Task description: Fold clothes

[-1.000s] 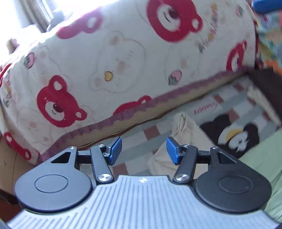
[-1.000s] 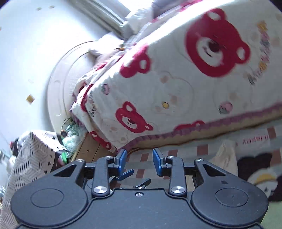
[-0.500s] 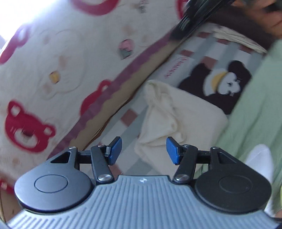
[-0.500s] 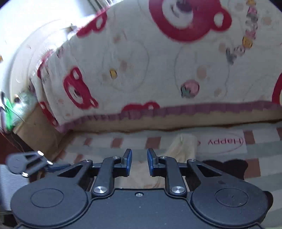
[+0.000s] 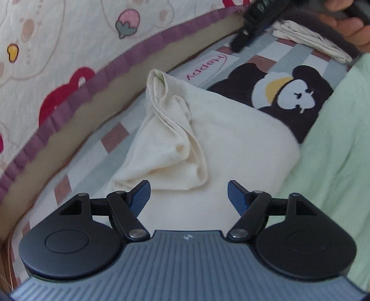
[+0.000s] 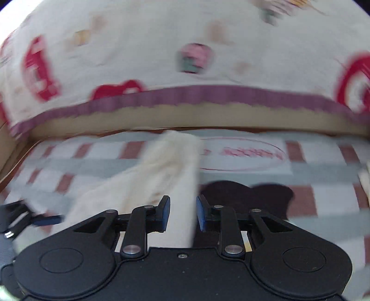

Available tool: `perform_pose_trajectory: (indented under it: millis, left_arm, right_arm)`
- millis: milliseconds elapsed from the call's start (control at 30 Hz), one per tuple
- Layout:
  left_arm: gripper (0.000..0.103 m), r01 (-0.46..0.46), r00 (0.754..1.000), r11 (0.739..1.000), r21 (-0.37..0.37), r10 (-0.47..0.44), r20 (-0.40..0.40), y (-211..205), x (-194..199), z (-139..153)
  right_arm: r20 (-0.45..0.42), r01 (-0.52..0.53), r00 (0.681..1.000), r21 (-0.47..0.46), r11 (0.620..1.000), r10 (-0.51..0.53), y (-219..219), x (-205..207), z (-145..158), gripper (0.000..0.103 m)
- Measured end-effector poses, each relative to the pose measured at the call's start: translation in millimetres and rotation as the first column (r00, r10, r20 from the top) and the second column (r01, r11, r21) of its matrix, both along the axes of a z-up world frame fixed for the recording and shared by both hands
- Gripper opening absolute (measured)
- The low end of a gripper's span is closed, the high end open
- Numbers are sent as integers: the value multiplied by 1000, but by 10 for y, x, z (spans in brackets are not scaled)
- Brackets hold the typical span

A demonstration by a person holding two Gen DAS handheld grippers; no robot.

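A cream garment [image 5: 231,143] lies crumpled on the checked mat [image 5: 115,136], with a twisted fold [image 5: 171,129] running along its left side. My left gripper [image 5: 188,192] hovers open over its near edge with nothing between the fingers. In the blurred right wrist view the same garment [image 6: 161,171] stretches away under my right gripper [image 6: 182,209]. That gripper's jaws stand a narrow gap apart and hold nothing. From the left wrist view, the right gripper [image 5: 259,20] shows at the top, held by a hand [image 5: 349,25].
A bear-print quilt [image 5: 69,46] with a purple hem hangs along the far side of the mat. A pale green cloth [image 5: 335,150] lies to the right. A second folded cream cloth [image 5: 309,39] sits at the far right. A dark bear print [image 5: 245,90] marks the mat.
My left gripper has dropped closer to the cream garment and its jaws have widened. The right gripper has swung lower towards the mat, its gap staying narrow.
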State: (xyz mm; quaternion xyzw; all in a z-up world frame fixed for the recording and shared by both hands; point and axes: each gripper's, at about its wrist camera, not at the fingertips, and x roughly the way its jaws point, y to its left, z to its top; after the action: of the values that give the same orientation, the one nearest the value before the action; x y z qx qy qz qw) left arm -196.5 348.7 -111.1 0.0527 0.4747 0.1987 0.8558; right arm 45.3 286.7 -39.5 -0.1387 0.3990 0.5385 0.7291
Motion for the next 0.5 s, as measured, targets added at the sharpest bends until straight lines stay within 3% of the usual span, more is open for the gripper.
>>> perform_pose_trajectory:
  millis: [167, 367, 467, 500]
  left_arm:
    - [73, 9, 1000, 1000, -22, -9, 17, 201, 137, -238]
    - [81, 17, 999, 998, -55, -15, 34, 439, 317, -523]
    - [82, 21, 999, 997, -72, -18, 43, 558, 407, -665]
    - [76, 14, 999, 996, -87, -10, 44, 645, 426, -647]
  right_arm:
    - [-73, 96, 994, 174, 980, -84, -272, 122, -484, 41]
    - [-207, 98, 977, 229, 968, -50, -246, 274, -908, 43]
    - [-306, 179, 947, 246, 953, -99, -230, 333, -1036, 47]
    - [-324, 195, 940, 242, 950, -110, -218, 335, -1052, 47]
